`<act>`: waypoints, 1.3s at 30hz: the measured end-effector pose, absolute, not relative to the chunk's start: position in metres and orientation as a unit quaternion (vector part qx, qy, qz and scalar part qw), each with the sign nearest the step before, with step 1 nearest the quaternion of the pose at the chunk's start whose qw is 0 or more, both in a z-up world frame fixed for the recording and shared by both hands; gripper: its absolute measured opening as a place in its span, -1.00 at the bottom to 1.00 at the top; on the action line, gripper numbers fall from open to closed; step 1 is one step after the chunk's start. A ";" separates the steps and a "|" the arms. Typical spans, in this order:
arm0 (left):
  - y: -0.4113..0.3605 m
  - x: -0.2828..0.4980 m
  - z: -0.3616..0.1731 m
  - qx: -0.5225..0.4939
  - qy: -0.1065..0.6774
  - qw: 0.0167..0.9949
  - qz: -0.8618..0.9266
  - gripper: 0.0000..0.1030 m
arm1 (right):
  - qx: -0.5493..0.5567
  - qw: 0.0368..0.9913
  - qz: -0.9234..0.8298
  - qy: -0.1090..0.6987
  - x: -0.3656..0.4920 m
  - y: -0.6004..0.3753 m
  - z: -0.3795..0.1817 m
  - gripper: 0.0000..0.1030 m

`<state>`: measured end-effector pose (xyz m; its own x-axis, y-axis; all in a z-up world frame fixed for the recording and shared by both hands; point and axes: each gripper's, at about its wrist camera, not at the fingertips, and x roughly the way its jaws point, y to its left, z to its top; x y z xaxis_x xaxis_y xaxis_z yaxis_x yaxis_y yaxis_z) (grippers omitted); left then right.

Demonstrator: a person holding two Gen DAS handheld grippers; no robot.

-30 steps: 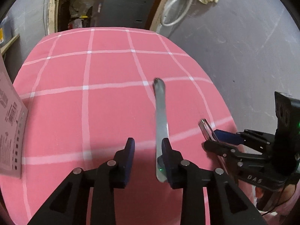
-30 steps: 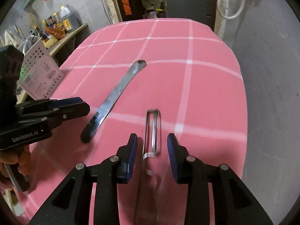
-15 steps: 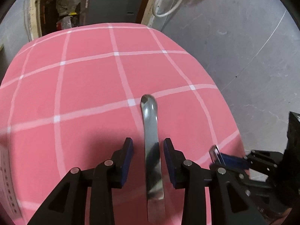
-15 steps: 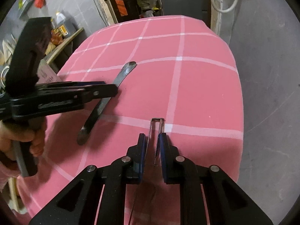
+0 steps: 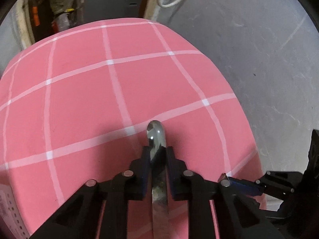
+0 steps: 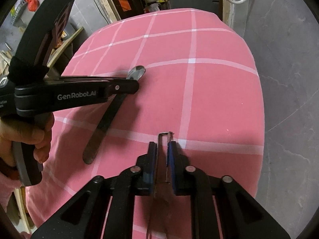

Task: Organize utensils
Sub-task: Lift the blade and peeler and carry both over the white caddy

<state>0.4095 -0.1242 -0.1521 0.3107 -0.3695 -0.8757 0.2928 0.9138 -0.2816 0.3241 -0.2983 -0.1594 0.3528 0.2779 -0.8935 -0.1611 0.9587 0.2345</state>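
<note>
A flat steel utensil (image 5: 156,132) lies lengthwise on the pink checked cloth, its rounded end pointing away. My left gripper (image 5: 157,151) straddles it near that end. Its jaws are closing, and the pads press on both edges of the steel. In the right wrist view the left gripper (image 6: 135,84) crosses over the same steel utensil (image 6: 103,127), whose tip sticks out past the fingers. My right gripper (image 6: 162,145) is shut on a thin wire-framed metal utensil (image 6: 165,134). That utensil's squared end pokes out just beyond the pads. The right gripper (image 5: 225,180) shows low at the right in the left wrist view.
The pink checked cloth (image 5: 79,99) covers a table that drops off to grey floor (image 5: 269,59) on the right and far side. A white perforated object (image 5: 8,205) sits at the near left edge. A person's hand (image 6: 26,137) holds the left gripper. Cluttered shelves (image 6: 20,20) stand at the left.
My left gripper slid sideways until the steel utensil lay between its fingers, then narrowed onto it. My right gripper closed from open onto the wire-framed utensil.
</note>
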 end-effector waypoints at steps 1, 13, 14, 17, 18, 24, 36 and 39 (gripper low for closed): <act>-0.120 0.408 -0.152 -0.048 0.552 0.808 -0.203 -0.71 | 0.060 0.821 0.135 0.552 0.324 -0.300 -0.159 -0.79; -0.087 0.323 -0.111 -0.091 0.486 0.840 -0.224 -0.72 | 0.171 0.844 0.131 0.491 0.274 -0.325 -0.135 -0.79; -0.083 0.313 -0.107 -0.091 0.476 0.845 -0.224 -0.72 | 0.178 0.847 0.129 0.484 0.268 -0.325 -0.132 -0.79; -0.074 0.291 -0.095 -0.089 0.454 0.859 -0.221 -0.73 | 0.179 0.861 0.127 0.459 0.257 -0.322 -0.121 -0.79; -0.070 0.282 -0.091 -0.091 0.443 0.865 -0.218 -0.74 | 0.175 0.868 0.127 0.448 0.251 -0.318 -0.114 -0.79; -0.050 0.260 -0.073 -0.095 0.410 0.879 -0.224 -0.95 | 0.151 0.887 0.134 0.416 0.238 -0.298 -0.088 -0.79; -0.004 0.239 -0.020 -0.107 0.336 0.909 -0.220 -0.95 | 0.137 0.915 0.186 0.331 0.242 -0.246 -0.019 -0.79; 0.016 0.235 0.007 -0.111 0.302 0.924 -0.208 -0.95 | 0.136 0.922 0.211 0.295 0.248 -0.226 0.006 -0.79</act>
<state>0.2350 0.0155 0.0071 0.7310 -0.4520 -0.5113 0.3177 0.8885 -0.3312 0.2482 -0.2262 0.0062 0.7366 0.4689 -0.4874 -0.3082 0.8742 0.3753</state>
